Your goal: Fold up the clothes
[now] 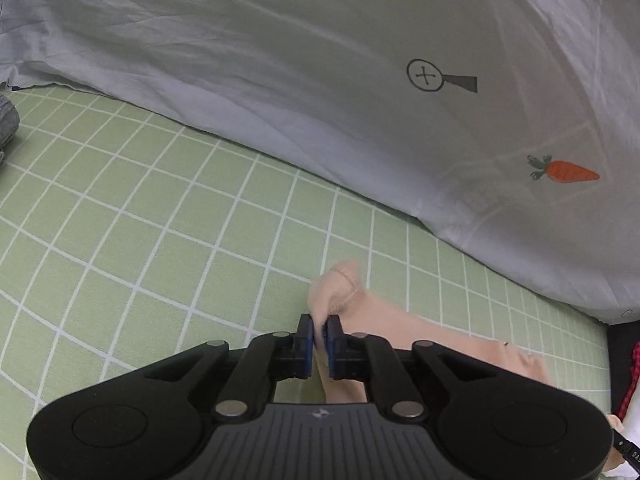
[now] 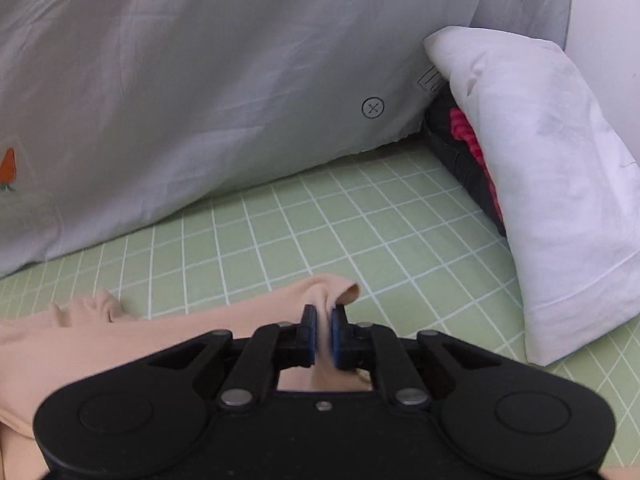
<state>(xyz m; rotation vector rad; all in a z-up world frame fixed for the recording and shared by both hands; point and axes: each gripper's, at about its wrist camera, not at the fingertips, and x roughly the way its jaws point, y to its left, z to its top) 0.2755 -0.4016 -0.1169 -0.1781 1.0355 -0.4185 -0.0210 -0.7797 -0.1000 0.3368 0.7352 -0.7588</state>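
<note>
A peach-coloured garment [image 1: 380, 324] lies on the green checked bed sheet [image 1: 160, 240]. My left gripper [image 1: 320, 326] is shut on a bunched edge of it, just above the sheet. In the right wrist view the same garment [image 2: 120, 332] stretches off to the left, and my right gripper [image 2: 323, 322] is shut on another bunched edge near its rolled hem [image 2: 348, 292]. The cloth under both gripper bodies is hidden.
A pale grey duvet [image 1: 320, 60] with carrot prints bulges along the back of the bed. A white pillow [image 2: 552, 184] leans at the right over a black and red item [image 2: 468, 140]. A grey knit item [image 1: 8, 120] sits at the far left.
</note>
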